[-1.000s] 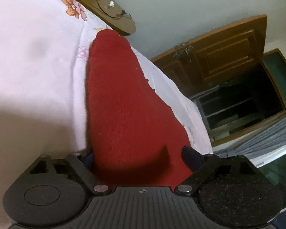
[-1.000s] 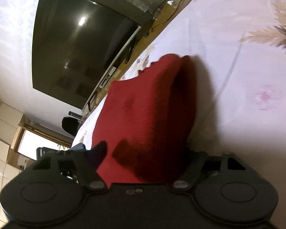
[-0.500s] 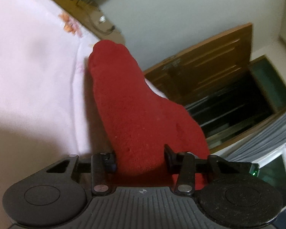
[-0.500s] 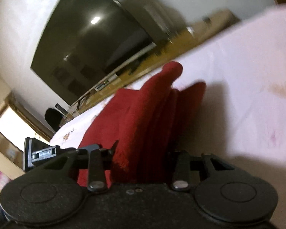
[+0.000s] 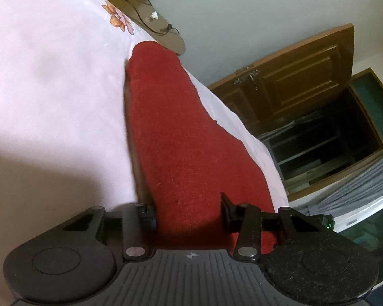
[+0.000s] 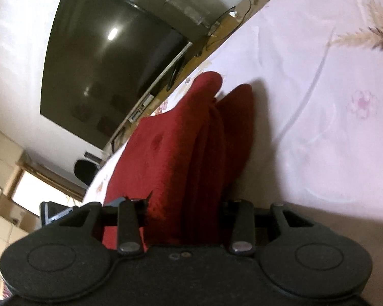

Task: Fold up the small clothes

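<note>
Both grippers pinching a red garment on a floral bed sheet.

The left gripper (image 5: 187,211) has its jaws pressed against the near end of the red garment (image 5: 171,137), which runs away from them along the pink floral sheet (image 5: 51,81) toward its far edge by the wooden shelf (image 5: 140,12). The right gripper (image 6: 185,210) likewise clamps bunched folds of the red garment (image 6: 186,137), which lies between its jaws on the sheet (image 6: 319,102), with a television (image 6: 102,63) beyond.
</note>
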Available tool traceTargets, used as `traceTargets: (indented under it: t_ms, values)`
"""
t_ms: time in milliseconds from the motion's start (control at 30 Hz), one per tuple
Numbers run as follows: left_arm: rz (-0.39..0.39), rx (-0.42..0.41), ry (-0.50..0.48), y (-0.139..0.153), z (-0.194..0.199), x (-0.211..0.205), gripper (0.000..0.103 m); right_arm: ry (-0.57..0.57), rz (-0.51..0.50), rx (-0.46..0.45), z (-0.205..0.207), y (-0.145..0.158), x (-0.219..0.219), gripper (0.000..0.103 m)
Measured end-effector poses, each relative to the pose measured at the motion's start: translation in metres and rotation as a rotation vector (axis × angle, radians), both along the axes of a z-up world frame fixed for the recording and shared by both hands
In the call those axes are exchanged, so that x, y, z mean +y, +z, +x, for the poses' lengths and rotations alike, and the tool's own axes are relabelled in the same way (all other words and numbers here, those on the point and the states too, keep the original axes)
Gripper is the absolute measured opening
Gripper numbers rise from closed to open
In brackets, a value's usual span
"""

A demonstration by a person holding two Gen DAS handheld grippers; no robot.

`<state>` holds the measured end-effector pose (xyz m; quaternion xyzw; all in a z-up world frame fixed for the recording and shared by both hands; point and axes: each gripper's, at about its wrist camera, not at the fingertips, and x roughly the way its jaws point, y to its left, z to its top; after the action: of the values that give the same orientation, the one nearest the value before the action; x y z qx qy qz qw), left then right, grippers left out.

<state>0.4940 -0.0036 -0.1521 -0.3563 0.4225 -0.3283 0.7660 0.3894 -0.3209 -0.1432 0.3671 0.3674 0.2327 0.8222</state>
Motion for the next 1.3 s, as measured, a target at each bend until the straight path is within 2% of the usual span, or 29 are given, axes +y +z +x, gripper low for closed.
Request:
traceTargets:
  t_ms: [100, 167, 267, 433, 567, 700, 800, 900, 933, 967, 1000, 1033, 1067, 1200, 1267, 1300]
  values:
    - [-0.012, -0.018, 0.014, 0.005, -0.007, 0.001, 0.043, -0.014, -0.024, 0.003, 0.0, 0.006, 0.003, 0.039]
    - [-0.066, -0.05, 0.028, 0.013, -0.015, 0.01, 0.043, -0.001, -0.04, -0.02, 0.0, 0.017, 0.011, 0.039]
    - [-0.103, -0.099, 0.048, 0.031, -0.027, 0.026, 0.043, 0.025, -0.048, -0.068, -0.001, 0.043, 0.018, 0.038]
    - [-0.109, -0.144, 0.081, 0.062, -0.043, 0.082, 0.043, 0.076, -0.073, -0.126, 0.001, 0.081, 0.061, 0.038]
    - [-0.074, -0.13, 0.1, 0.078, -0.055, 0.145, 0.043, 0.11, -0.055, -0.138, 0.008, 0.093, 0.115, 0.038]
    - [-0.011, -0.121, 0.139, 0.085, -0.068, 0.218, 0.043, 0.149, -0.016, -0.122, 0.014, 0.085, 0.175, 0.038]
    - [0.027, -0.09, 0.185, 0.077, -0.075, 0.27, 0.043, 0.174, 0.033, -0.092, 0.023, 0.071, 0.223, 0.038]
    - [0.07, -0.019, 0.241, 0.051, -0.082, 0.312, 0.043, 0.207, 0.057, -0.038, 0.04, 0.045, 0.266, 0.039]
    - [0.099, 0.011, 0.256, 0.039, -0.084, 0.321, 0.044, 0.215, 0.06, -0.005, 0.046, 0.034, 0.277, 0.04]
    - [0.165, 0.053, 0.274, 0.025, -0.086, 0.329, 0.049, 0.225, 0.042, 0.029, 0.051, 0.021, 0.288, 0.044]
    - [0.156, 0.045, 0.281, 0.017, -0.091, 0.333, 0.052, 0.231, -0.006, 0.073, 0.056, 0.006, 0.298, 0.046]
    - [0.125, 0.022, 0.294, 0.015, -0.098, 0.338, 0.052, 0.228, -0.028, 0.095, 0.056, -0.006, 0.302, 0.043]
    - [0.125, 0.013, 0.307, 0.015, -0.103, 0.34, 0.052, 0.221, -0.007, 0.059, 0.052, -0.008, 0.298, 0.043]
    - [0.223, -0.032, 0.333, 0.029, -0.115, 0.338, 0.059, 0.199, -0.045, 0.063, 0.046, 0.003, 0.282, 0.05]
    - [0.273, -0.093, 0.359, 0.046, -0.124, 0.341, 0.059, 0.178, -0.122, 0.032, 0.039, 0.017, 0.273, 0.059]
    - [0.277, -0.132, 0.368, 0.056, -0.129, 0.341, 0.059, 0.168, -0.16, 0.009, 0.035, 0.025, 0.267, 0.059]
